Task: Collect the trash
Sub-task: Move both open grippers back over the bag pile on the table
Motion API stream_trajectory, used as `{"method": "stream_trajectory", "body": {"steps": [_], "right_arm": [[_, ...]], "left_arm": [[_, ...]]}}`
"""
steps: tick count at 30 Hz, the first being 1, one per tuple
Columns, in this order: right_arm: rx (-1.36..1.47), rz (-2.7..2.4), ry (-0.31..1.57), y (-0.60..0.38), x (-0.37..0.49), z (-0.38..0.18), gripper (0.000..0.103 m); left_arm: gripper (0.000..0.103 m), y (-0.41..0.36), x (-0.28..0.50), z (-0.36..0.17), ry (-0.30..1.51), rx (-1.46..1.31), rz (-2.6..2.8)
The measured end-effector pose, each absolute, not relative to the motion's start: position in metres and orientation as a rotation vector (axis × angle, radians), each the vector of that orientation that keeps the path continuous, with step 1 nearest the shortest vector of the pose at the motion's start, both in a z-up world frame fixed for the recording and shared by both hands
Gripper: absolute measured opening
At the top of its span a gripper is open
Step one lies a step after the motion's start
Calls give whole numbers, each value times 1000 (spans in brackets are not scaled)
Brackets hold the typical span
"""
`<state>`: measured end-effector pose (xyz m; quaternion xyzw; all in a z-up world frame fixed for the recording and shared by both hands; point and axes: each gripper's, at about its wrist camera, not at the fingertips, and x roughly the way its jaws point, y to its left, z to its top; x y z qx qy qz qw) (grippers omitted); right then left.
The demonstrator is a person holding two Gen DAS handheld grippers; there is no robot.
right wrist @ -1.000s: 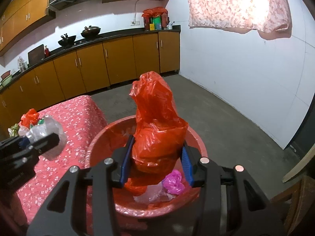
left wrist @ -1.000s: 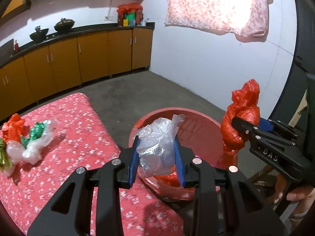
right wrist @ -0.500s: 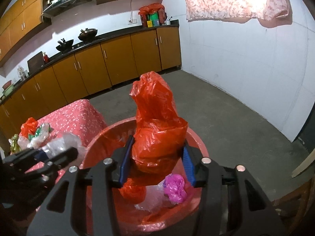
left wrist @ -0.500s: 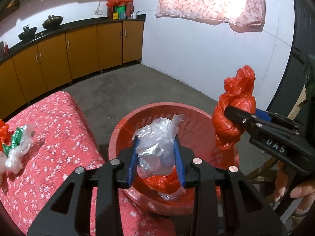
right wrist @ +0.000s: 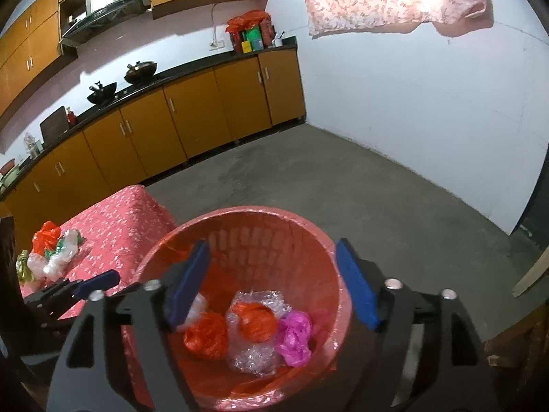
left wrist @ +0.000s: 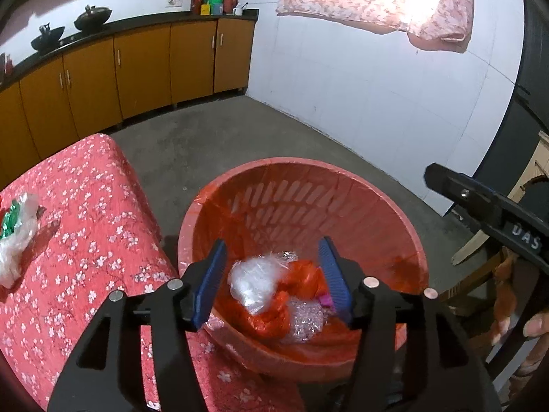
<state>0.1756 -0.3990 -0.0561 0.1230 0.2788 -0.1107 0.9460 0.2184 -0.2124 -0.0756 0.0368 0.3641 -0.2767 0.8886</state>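
A red plastic basket (left wrist: 308, 185) (right wrist: 274, 219) stands on the floor beside the table. Inside lie a clear plastic bag (left wrist: 254, 279), red bags (right wrist: 206, 338), bubble wrap (right wrist: 250, 357) and a pink bag (right wrist: 295, 334). My left gripper (left wrist: 271, 281) is open and empty above the basket. My right gripper (right wrist: 271, 286) is open and empty above it too; it also shows in the left wrist view (left wrist: 480, 206). More trash (right wrist: 51, 250) (left wrist: 13, 233), red, clear and green bags, lies on the table.
The table has a red flowered cloth (left wrist: 85, 206), left of the basket. Orange kitchen cabinets (right wrist: 171, 120) line the far wall. A white wall (right wrist: 411, 120) stands to the right, across grey floor (right wrist: 308, 171). A wooden chair (left wrist: 480, 274) is at the right.
Both grippers opened over the basket. The clear bag dropped from the left gripper and the red bag from the right; both now lie in the basket.
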Motion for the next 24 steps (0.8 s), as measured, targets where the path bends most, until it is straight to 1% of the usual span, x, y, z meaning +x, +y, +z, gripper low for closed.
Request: {"method": "stream_trajectory", "body": {"steps": [3, 5, 7, 8, 11, 16, 24], "right_arm": [[234, -245, 554, -396, 172, -53, 84], [203, -267, 541, -389, 169, -52, 90], [170, -288, 521, -381, 166, -49, 96], [148, -305, 511, -375, 165, -48, 98], [94, -307, 503, -361, 164, -45, 99], [-47, -316, 539, -318, 171, -44, 99], [-103, -186, 571, -243, 188, -48, 99]], "left_arm": [[58, -206, 217, -73, 746, 71, -553], [61, -198, 217, -71, 739, 56, -533], [71, -187, 216, -68, 726, 41, -503], [72, -179, 215, -67, 719, 32, -478], [76, -156, 211, -64, 707, 19, -439], [85, -106, 199, -60, 660, 37, -327], [90, -5, 185, -66, 621, 61, -96]]}}
